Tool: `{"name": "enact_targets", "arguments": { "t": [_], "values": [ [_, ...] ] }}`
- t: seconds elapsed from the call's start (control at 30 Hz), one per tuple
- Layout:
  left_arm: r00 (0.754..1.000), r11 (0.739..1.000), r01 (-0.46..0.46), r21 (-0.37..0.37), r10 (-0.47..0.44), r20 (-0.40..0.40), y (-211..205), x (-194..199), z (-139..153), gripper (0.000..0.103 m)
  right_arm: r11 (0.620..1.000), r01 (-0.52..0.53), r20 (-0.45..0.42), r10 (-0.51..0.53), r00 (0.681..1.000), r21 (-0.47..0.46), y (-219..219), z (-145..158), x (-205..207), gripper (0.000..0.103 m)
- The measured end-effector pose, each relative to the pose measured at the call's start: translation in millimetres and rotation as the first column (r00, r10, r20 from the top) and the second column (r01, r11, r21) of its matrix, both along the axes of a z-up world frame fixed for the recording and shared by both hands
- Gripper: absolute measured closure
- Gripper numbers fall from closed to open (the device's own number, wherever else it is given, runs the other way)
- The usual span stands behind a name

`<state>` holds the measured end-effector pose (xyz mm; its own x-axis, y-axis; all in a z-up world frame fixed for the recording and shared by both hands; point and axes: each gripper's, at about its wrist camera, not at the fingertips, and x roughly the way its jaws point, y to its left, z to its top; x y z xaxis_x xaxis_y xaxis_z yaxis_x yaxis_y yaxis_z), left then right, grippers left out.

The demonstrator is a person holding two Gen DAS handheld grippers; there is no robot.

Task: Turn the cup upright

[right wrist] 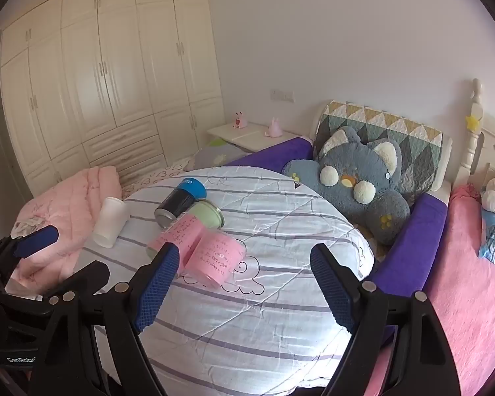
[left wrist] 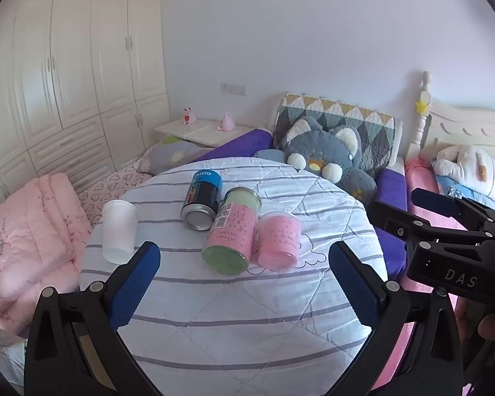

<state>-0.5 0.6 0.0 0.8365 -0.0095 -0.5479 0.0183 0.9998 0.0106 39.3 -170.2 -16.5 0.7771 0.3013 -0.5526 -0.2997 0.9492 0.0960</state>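
A frosted white plastic cup [left wrist: 118, 231] lies on its side at the left of the round striped table [left wrist: 234, 313]; it also shows in the right wrist view [right wrist: 108, 221]. A clear cup with pink paper inside [left wrist: 279, 241] lies on its side near the middle, also in the right wrist view [right wrist: 214, 257]. My left gripper [left wrist: 244, 283] is open and empty, short of the cups. My right gripper [right wrist: 244, 283] is open and empty, close behind the pink cup; it also shows at the right of the left wrist view [left wrist: 422, 211].
A pink and green jar [left wrist: 234, 231] and a black and blue can [left wrist: 203, 199] lie on their sides between the cups. A grey plush cat [right wrist: 359, 181] sits behind the table. A pink quilt [left wrist: 26, 237] lies left. A bed [right wrist: 472, 264] is at the right.
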Motion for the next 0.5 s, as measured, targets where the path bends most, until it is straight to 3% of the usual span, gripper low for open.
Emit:
{"name": "enact_targets", "arguments": {
  "t": [0.5],
  "values": [
    [1.0,1.0,0.003,0.008,-0.003,-0.013,-4.8,0.9,-2.3,0.0,1.0,0.0,0.0,0.0,1.0,0.018,-5.3,-2.4,-0.2,0.02]
  ]
}}
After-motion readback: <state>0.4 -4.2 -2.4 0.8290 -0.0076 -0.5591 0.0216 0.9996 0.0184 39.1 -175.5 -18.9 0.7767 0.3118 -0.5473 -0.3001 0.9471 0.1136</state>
